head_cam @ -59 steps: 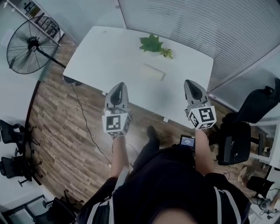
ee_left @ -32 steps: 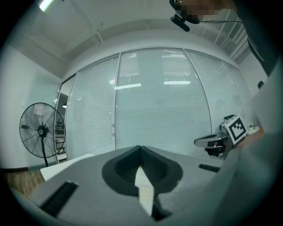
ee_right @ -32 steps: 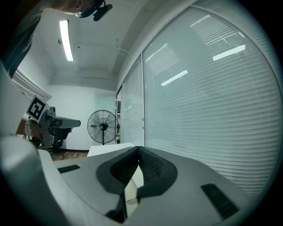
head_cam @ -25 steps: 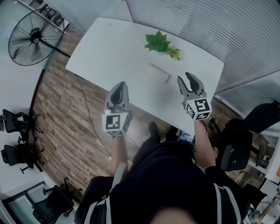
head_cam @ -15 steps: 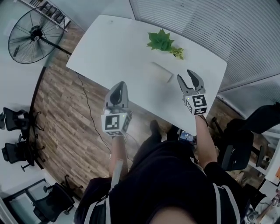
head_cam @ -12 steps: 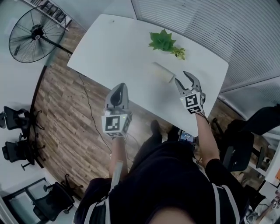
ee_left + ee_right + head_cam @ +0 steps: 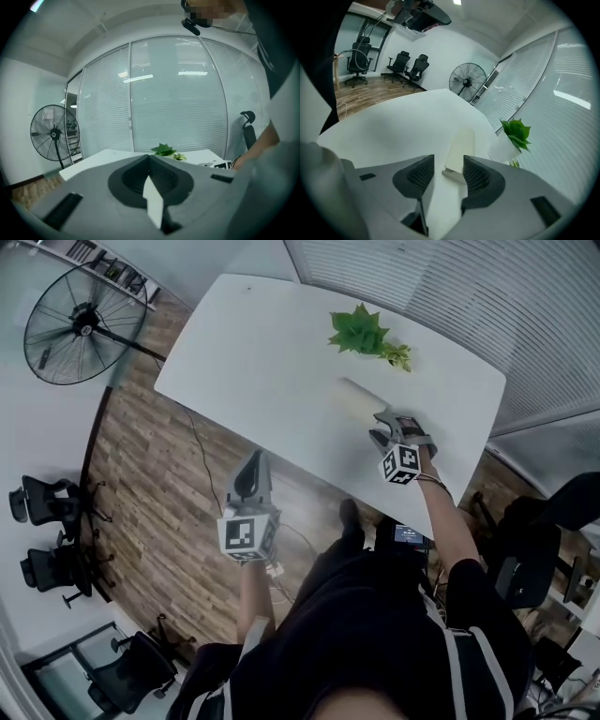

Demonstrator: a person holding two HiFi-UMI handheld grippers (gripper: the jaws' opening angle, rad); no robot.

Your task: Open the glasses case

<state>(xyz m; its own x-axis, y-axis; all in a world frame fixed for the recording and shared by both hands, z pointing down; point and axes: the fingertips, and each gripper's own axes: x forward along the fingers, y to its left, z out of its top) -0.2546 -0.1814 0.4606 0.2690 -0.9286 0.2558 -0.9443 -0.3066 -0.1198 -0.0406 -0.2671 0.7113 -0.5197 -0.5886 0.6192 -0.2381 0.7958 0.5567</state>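
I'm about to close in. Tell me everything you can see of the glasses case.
The glasses case is a pale cream, smooth, oblong box, shut, lying flat on the white table near the plant. Its near end sits between the closing jaws of the right gripper, which don't press it yet. Nothing else touches it.

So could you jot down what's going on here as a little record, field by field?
table: white, holds the case and a potted plant
glasses case: pale, lying flat, looks closed
right gripper: jaws closing, case's near end between them, pads not yet pressing
left gripper: jaws shut, empty, short of the table's near edge
standing fan: on the wood floor beside the table
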